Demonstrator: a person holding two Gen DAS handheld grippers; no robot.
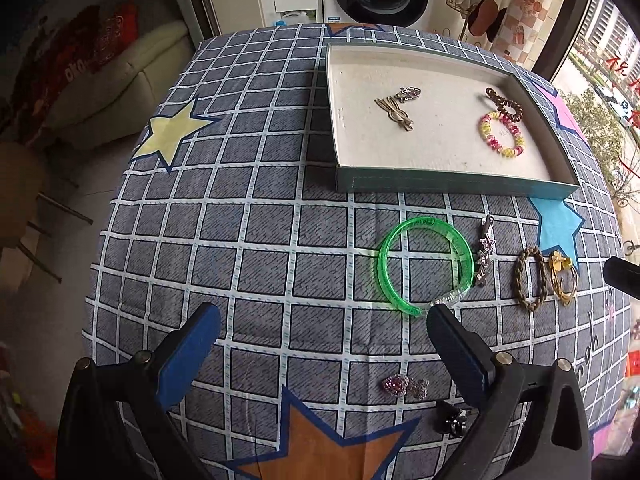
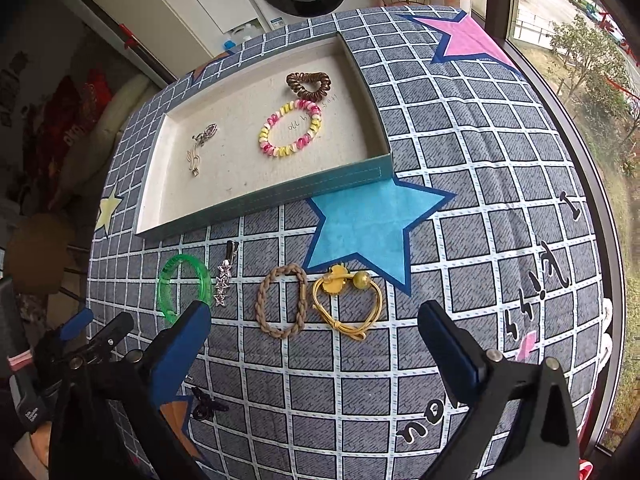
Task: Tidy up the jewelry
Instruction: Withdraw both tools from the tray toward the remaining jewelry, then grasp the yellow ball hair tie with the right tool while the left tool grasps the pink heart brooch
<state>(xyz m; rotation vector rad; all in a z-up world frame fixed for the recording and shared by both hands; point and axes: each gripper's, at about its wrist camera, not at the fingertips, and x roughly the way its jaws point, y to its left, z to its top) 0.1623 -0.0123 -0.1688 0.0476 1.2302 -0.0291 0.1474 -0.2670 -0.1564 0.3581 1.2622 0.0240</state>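
Both my grippers, left gripper [image 1: 324,322] and right gripper [image 2: 314,320], spread, holding nothing. Green bangle [image 1: 424,266] lies just off the tray's [image 1: 452,184] near edge; four pieces already inside, sorted toward opposite ends.

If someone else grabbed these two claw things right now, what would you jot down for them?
Left gripper: open, holding nothing, hovering just short of the green bangle.
Right gripper: open, holding nothing, above the braided tan hair tie and yellow hair tie.
Done: the tray holds four pieces, namely two metal clips, a brown spiral tie and a pink-yellow spiral tie.
Left on the cloth: bangle, star clip, both ties, pink heart clip, small black clip.
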